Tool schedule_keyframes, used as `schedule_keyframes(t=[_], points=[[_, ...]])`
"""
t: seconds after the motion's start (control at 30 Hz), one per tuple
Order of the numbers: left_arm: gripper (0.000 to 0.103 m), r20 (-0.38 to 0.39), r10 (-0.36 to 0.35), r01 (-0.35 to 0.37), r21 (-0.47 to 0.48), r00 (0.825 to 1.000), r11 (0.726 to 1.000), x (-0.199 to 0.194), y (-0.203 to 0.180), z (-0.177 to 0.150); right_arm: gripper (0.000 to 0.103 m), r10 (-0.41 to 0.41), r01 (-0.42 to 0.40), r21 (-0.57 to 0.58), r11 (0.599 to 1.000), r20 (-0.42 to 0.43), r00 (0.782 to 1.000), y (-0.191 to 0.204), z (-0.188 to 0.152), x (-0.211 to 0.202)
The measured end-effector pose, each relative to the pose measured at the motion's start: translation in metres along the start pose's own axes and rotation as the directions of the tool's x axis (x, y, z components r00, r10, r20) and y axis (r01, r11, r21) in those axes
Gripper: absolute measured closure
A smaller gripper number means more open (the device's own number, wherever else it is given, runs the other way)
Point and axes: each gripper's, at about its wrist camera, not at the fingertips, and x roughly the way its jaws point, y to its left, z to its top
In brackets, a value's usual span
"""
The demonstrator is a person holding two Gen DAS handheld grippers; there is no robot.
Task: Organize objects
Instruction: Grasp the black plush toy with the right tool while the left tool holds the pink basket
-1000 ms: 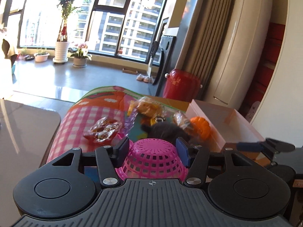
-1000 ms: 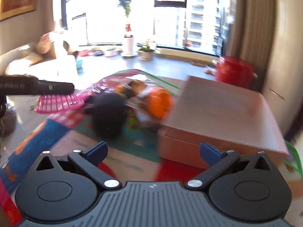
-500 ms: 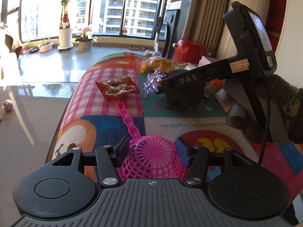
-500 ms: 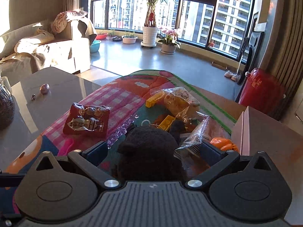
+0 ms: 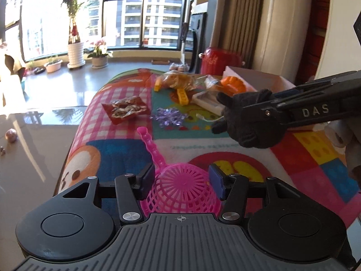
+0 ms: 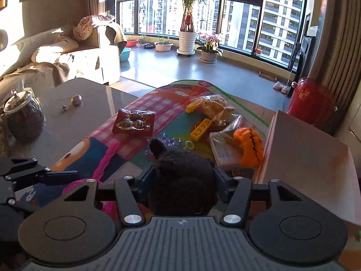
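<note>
My left gripper is shut on a pink plastic sieve, whose handle points away over the colourful mat. My right gripper is shut on a black plush toy and holds it above the mat. That toy and the right gripper's arm also show at the right of the left wrist view. On the mat lie a red snack packet, purple beads, yellow bricks, bagged snacks and an orange toy.
An open cardboard box stands at the mat's right. A red bin sits behind it. A grey table with a glass jar lies to the left. Plants line the windows.
My right gripper has closed on the black plush toy and lifted it off the mat. My left gripper, still holding the pink sieve, has moved little since half a second ago.
</note>
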Motion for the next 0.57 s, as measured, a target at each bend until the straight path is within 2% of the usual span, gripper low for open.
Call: schedule_keyframes(t=[0.13, 0.23, 0.3, 0.37, 0.5, 0.57], points=[[0.046, 0.004, -0.084, 0.084, 0.063, 0.996, 0.994, -0.011, -0.025, 0.004, 0.047, -0.018, 0.018, 0.024, 1.000, -0.006, 1.000, -0.016, -0.032, -0.045], [0.046, -0.015, -0.167, 0.167, 0.109, 0.986, 0.980, -0.017, -0.047, 0.014, 0.047, -0.039, 0.040, 0.060, 0.997, -0.012, 0.999, -0.032, -0.054, -0.072], [0.046, -0.029, -0.235, 0.237, 0.114, 0.972, 0.965, -0.019, -0.061, 0.026, 0.047, -0.074, 0.074, 0.089, 0.993, -0.003, 0.997, -0.044, -0.066, -0.091], [0.046, -0.029, -0.315, 0.317, 0.100, 0.949, 0.943, -0.019, -0.078, 0.047, 0.047, -0.112, 0.109, 0.114, 0.988, 0.017, 0.994, -0.056, -0.075, -0.108], [0.045, 0.076, -0.339, 0.322, 0.175, 0.938, 0.930, -0.009, -0.121, 0.107, 0.047, -0.150, 0.137, 0.174, 0.975, 0.068, 0.986, -0.074, -0.088, -0.132], [0.045, 0.140, -0.338, 0.313, 0.173, 0.931, 0.934, 0.011, -0.138, 0.139, 0.047, -0.162, 0.143, 0.196, 0.970, 0.087, 0.983, -0.080, -0.093, -0.139]])
